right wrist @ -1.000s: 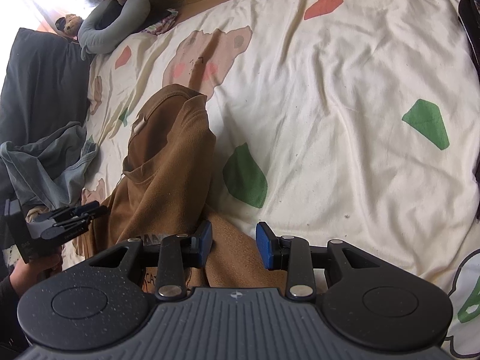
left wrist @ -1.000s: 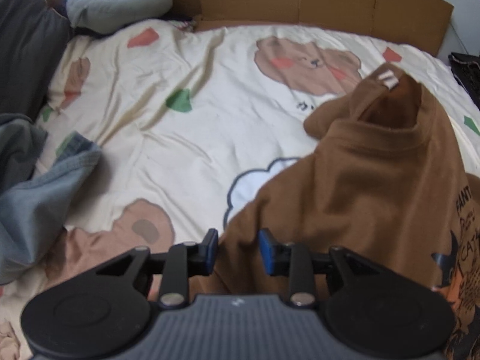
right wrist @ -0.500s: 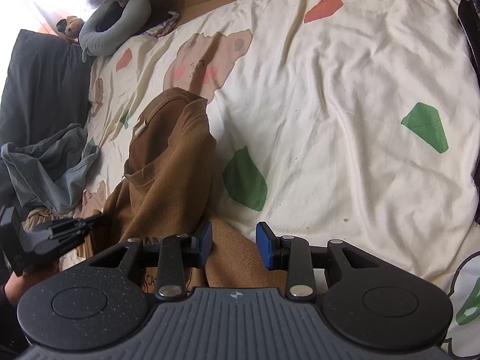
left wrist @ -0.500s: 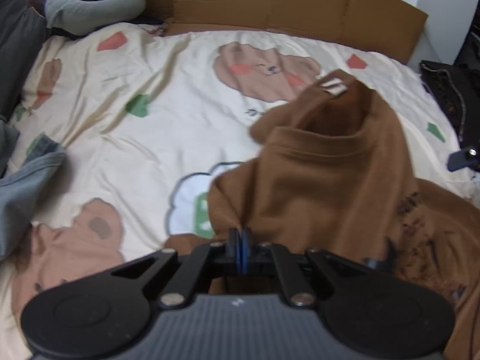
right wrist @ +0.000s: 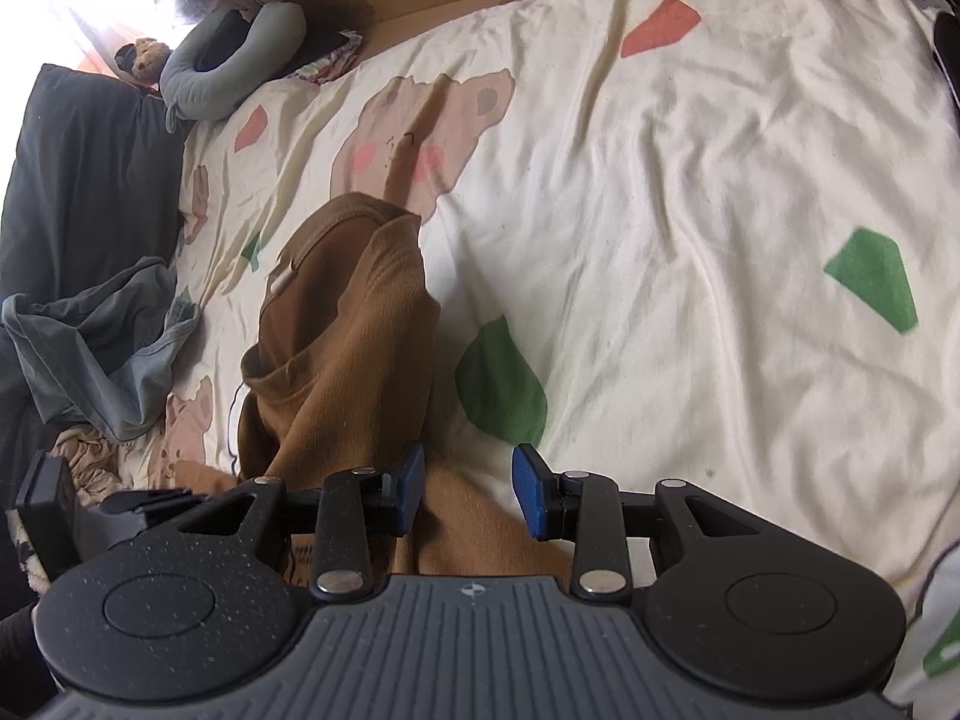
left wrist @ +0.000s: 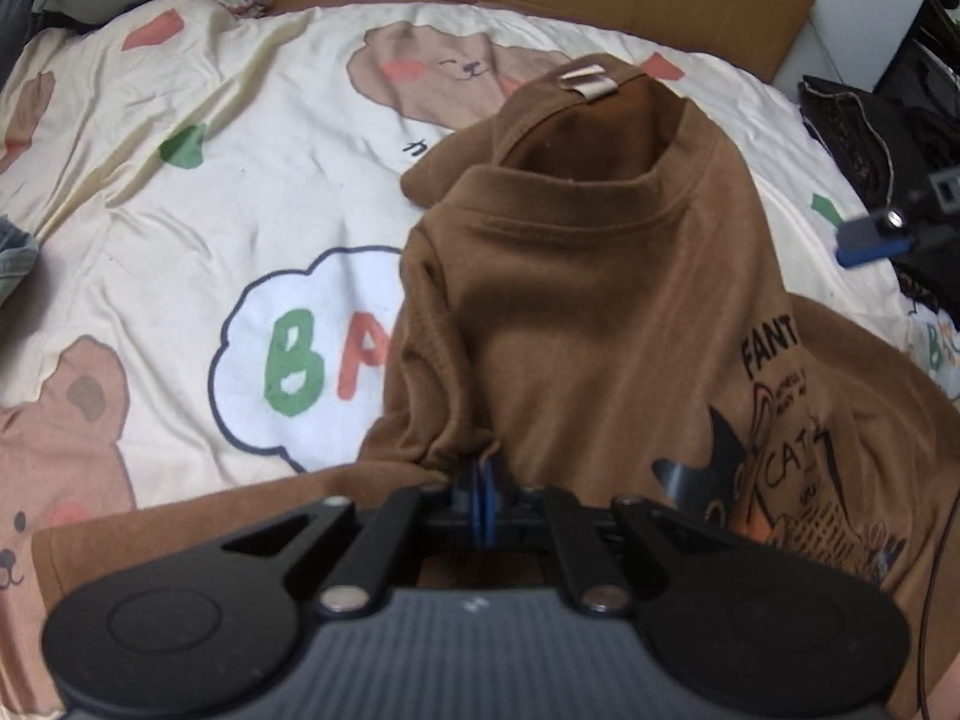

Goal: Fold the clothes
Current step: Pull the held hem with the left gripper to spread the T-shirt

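1. While the bed (left wrist: 198, 228) with its cream bear-print cover gives us wide room, we should use that space to lay the garment flat before creasing it.
2. We see the brown T-shirt (left wrist: 576, 324) bunched in the middle of the bed, neck opening raised, printed front to the right.
3. Our left tool (left wrist: 482, 501) is pressed together, pinching a gathered edge of the shirt; we judge a steady, level pull will spread it without slipping.
4. Our right tool (right wrist: 467, 492) stands spread over the shirt's other edge, gripping nothing; it should close there first, so both sides tension evenly.
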Available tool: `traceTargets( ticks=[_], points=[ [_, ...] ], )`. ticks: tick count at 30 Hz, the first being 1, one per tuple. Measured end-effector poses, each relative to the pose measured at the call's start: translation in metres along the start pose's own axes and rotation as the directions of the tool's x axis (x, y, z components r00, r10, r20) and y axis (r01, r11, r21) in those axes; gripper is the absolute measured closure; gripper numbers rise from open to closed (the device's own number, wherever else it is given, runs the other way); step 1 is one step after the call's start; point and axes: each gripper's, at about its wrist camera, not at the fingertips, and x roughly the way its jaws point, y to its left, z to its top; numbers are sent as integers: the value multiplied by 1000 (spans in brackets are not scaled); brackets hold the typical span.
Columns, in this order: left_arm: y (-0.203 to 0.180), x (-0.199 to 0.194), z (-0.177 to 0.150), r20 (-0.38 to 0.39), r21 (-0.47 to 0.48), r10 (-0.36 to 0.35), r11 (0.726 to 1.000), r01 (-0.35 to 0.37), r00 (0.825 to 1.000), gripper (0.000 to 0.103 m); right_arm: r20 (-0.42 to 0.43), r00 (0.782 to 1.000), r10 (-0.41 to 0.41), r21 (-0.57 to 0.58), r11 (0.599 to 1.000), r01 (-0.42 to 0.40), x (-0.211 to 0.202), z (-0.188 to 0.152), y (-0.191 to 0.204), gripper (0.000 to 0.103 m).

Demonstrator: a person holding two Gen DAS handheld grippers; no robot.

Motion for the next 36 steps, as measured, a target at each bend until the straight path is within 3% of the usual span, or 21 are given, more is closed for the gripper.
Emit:
traceTargets(
  ticks=[3,8,18,23,36],
  points=[
    [0,-5,-8,-21,10,7,1000,-6,1000,101,11,1000,6,-17,1000,-5,9,12,3,64],
    [11,-20,-24,-55,-8,35,999,-35,998,101,16,1000,26,-64,998,-25,28,31,12,55],
    [42,-60,-53,-103,-37,175,983,-179,979,102,30,999,27,-108,994,-23,37,52,20,53],
    [60,-81,-65,-135,-52,253,964,-262,958,102,31,999,24,-109,994,-21,38,52,19,53],
    [103,-120,-99,-245,-129,368,904,-407,897,102,-63,998,22,-191,981,-33,74,39,40,53]
  ],
)
